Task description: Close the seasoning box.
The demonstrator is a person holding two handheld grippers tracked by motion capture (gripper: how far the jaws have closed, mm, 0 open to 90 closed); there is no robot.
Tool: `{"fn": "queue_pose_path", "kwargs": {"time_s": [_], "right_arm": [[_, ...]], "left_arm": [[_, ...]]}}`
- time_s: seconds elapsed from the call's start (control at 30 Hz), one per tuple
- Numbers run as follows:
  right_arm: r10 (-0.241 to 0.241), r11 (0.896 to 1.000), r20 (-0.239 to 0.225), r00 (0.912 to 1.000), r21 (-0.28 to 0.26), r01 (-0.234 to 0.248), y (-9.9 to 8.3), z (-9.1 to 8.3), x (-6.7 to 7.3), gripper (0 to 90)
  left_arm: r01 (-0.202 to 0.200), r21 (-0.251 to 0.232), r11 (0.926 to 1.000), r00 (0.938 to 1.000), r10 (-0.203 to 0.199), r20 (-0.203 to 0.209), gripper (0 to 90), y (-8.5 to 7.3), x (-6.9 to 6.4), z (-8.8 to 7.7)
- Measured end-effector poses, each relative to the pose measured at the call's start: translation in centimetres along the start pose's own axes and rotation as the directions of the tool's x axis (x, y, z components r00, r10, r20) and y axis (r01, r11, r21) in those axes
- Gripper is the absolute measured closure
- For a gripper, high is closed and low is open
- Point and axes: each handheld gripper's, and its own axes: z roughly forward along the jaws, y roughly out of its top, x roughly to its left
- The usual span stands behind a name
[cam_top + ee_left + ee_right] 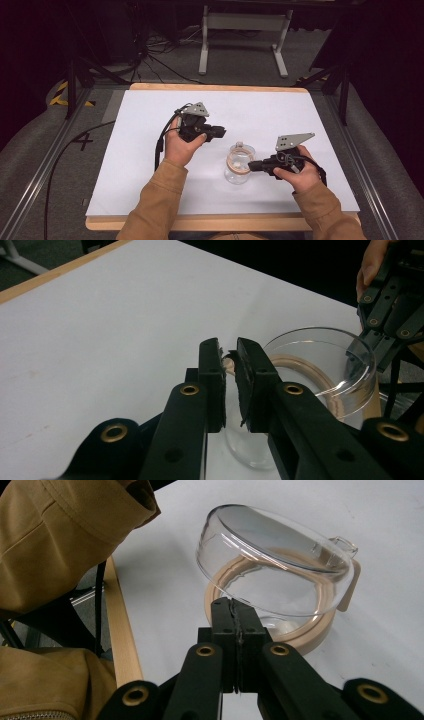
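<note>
Clear plastic container (238, 164), beige-rimmed, tilted on white table (145, 150); rim is pinched by right gripper (251, 165); left gripper (222, 132) is held narrowly parted.

A: What can't we read here?
B: Right gripper (235, 611) tips cover the near rim of the jar (280, 575); contact there is hidden. Sleeve (75, 525) is cut off at the frame's upper left.
A: Left gripper view?
B: Left gripper (227, 355) blocks the jar's (320, 365) left rim. Jar bottom is cut off low in frame.
</note>
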Motion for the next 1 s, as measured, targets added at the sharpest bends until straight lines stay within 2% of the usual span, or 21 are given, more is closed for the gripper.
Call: {"fn": "queue_pose_path", "kwargs": {"time_s": [0.47,1.0], "right_arm": [[0.019,0.998,-0.016,0.9997,0.061,-0.018,-0.33,0.2,-0.13,90.0],[0.027,0.992,-0.021,0.9994,0.126,-0.024,-0.83,0.2,-0.47,90.0]], "left_arm": [[-0.015,0.019,0.9997,0.9999,0.015,0.0,81.3,-0.1,0.06,0.06],[-0.007,0.03,0.9995,1.0,0.007,0.004,80.9,-0.14,0.01,-0.01]]}}
